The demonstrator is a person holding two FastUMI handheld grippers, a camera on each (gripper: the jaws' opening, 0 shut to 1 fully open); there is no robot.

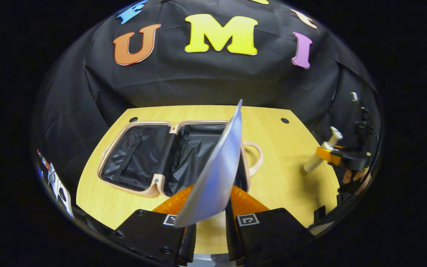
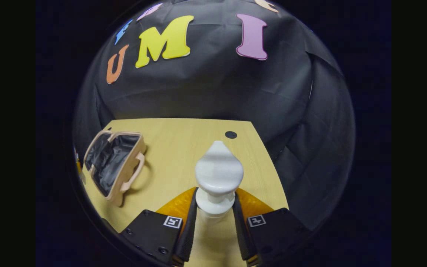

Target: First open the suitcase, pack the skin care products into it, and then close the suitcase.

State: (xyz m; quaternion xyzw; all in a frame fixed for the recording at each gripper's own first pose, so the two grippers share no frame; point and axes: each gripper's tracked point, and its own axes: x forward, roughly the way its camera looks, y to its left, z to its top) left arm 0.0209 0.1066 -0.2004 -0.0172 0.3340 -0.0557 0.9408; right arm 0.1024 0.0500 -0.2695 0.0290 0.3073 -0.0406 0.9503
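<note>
The small suitcase [image 1: 169,157] lies open and flat on the wooden table [image 1: 284,159], its two black-lined halves facing up and its beige handle toward the right. My left gripper [image 1: 211,205] is shut on a flat silvery-blue tube [image 1: 221,163], held tilted over the suitcase's near right half. In the right gripper view, my right gripper [image 2: 215,213] is shut on the neck of a white pump bottle [image 2: 219,174], with the suitcase [image 2: 113,167] well off to its left. From the left gripper view, that bottle [image 1: 317,157] hangs tilted above the table's right side in the right gripper [image 1: 341,157].
A round hole [image 1: 284,120] marks the table's far right corner, another [image 1: 133,119] its far left. Black cloth walls close in behind and on both sides. A hand [image 1: 354,176] holds the right gripper. Some white equipment [image 1: 56,183] sits beyond the table's left edge.
</note>
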